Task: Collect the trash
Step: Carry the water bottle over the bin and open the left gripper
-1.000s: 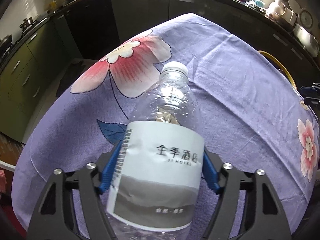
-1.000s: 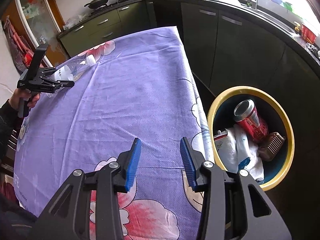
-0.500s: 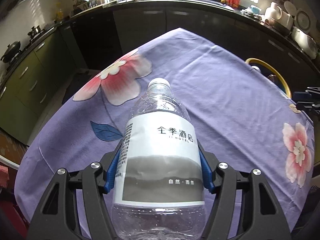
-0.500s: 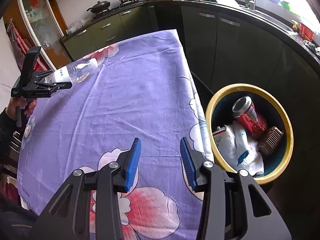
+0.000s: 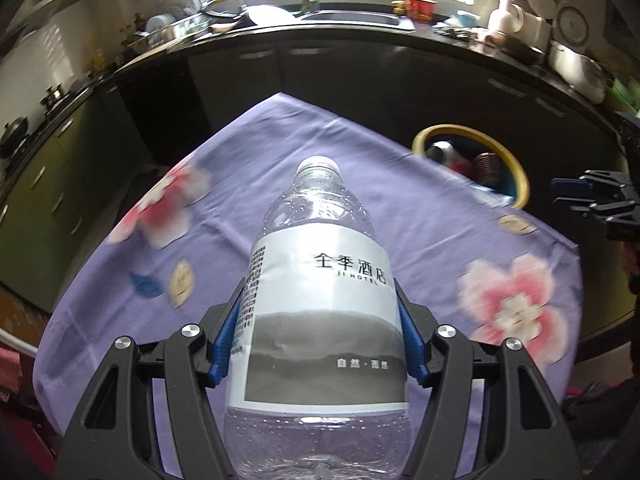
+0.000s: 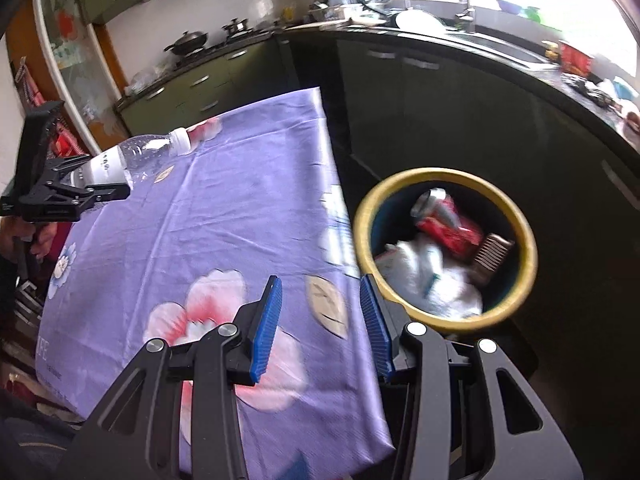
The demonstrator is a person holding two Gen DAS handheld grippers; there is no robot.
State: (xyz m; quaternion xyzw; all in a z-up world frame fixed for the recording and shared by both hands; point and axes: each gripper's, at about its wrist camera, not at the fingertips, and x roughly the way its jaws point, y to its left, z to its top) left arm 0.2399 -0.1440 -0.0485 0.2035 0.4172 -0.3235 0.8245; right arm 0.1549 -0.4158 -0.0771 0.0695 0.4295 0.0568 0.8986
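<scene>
My left gripper is shut on a clear plastic water bottle with a white and grey label, held in the air above the purple flowered tablecloth. The bottle's cap points toward the yellow-rimmed trash bin beyond the table's far right edge. In the right wrist view the left gripper holds the bottle at the far left. My right gripper is open and empty over the table's near corner, beside the bin.
The bin holds a red can, white crumpled wrappers and a brown piece. Dark kitchen cabinets and a counter with a sink curve around the table. The person's hand shows at the left.
My left gripper has risen and swung with the bottle toward the bin side. My right gripper has lifted and tilted a little, still open.
</scene>
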